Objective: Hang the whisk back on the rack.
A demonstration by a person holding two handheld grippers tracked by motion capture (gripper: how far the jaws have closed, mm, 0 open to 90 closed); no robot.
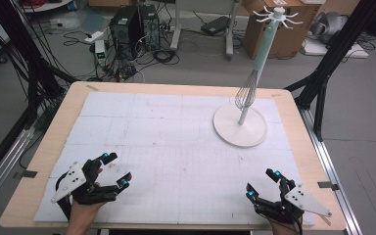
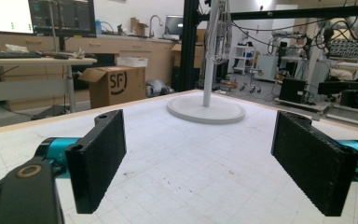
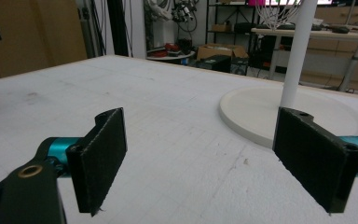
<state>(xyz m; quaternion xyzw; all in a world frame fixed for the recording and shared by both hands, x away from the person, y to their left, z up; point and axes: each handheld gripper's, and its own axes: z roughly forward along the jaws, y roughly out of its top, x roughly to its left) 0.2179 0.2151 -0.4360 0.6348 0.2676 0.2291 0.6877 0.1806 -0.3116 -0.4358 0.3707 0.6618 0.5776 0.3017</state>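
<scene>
A white hook stand [image 1: 257, 73] rises from a round base [image 1: 240, 126] at the table's far right, and a metal whisk [image 1: 246, 92] hangs from it along the pole. My left gripper [image 1: 116, 170] rests near the front left corner, open, nothing between its jaws. My right gripper [image 1: 263, 184] sits near the front right corner, also open and empty. In the left gripper view the stand's base [image 2: 206, 109] lies well ahead, past the two black pads [image 2: 96, 161]. The right gripper view has the base [image 3: 261, 112] and pole [image 3: 297, 51] ahead on the right.
A white gridded mat [image 1: 176, 147] covers most of the wooden table [image 1: 44, 156]. Beyond the far edge on the floor stand computer towers [image 1: 132, 27], cables and a cardboard box [image 1: 279, 29]. Black frame struts [image 1: 323, 73] flank the table on the right.
</scene>
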